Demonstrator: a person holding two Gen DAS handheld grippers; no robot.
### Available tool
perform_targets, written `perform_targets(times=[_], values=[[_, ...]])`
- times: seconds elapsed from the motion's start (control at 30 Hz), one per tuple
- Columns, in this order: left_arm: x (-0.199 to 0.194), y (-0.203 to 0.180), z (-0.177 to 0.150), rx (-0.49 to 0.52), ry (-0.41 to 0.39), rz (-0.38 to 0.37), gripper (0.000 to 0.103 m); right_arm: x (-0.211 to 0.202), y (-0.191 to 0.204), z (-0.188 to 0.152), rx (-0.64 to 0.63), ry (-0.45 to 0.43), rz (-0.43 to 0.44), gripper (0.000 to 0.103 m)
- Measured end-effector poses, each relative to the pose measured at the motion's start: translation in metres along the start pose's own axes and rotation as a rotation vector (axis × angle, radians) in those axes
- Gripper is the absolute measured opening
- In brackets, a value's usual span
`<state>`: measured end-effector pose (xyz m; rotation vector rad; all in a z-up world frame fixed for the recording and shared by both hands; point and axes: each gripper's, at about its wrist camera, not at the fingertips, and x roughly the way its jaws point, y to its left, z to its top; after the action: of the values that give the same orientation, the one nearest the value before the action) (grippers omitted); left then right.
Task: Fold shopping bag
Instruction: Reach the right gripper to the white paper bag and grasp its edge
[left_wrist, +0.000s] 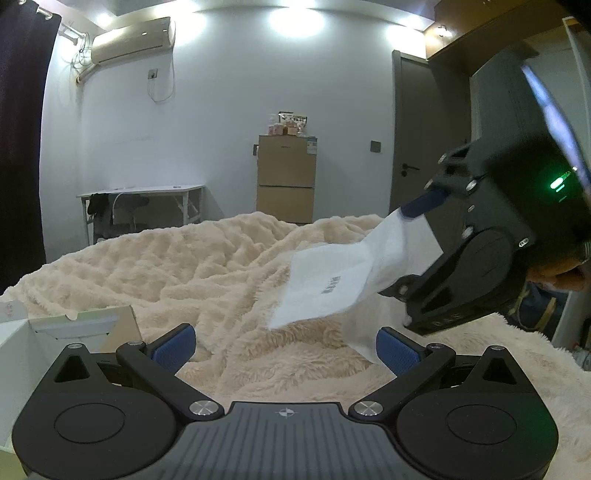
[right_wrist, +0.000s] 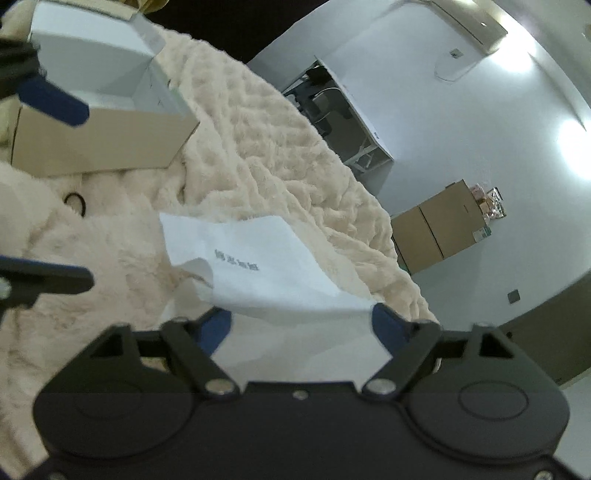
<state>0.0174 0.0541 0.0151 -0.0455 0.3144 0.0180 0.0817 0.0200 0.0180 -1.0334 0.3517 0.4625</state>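
Right gripper (right_wrist: 301, 323) clamps lifted shopping bag (right_wrist: 255, 266) edge; left gripper (left_wrist: 286, 345) wide open, empty. Next: lay flat, crease.

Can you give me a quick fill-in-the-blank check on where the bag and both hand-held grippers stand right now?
1. The white shopping bag is lifted by the ____ hand-held gripper.
2. The left hand-held gripper has its jaws ____, with nothing between them.
3. The bag hangs over a fluffy cream ____.
4. The open cardboard box lies on the ____.

Missing words: right; open; blanket; blanket
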Motion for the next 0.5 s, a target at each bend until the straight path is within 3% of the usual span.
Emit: perform_targets(times=[0.03,0.17,0.4,0.47,0.5], values=[[0.000,0.000,0.000,0.000,0.000,0.000,0.103,0.005,-0.003,-0.001,0.021,0.015,0.016,0.000],[-0.001,0.002,-0.001,0.000,-0.002,-0.002,0.103,0.003,-0.020,-0.005,0.136,-0.014,0.068,0.000],[-0.003,0.000,-0.001,0.004,-0.002,-0.004,0.103,-0.036,-0.057,-0.007,0.257,-0.174,0.048,0.000],[-0.003,0.000,-0.001,0.004,-0.002,-0.004,0.103,-0.049,-0.058,-0.006,0.180,-0.202,0.042,0.000],[-0.003,0.000,-0.001,0.005,-0.002,-0.004,0.103,-0.053,-0.054,-0.006,0.116,-0.207,0.040,0.008]])
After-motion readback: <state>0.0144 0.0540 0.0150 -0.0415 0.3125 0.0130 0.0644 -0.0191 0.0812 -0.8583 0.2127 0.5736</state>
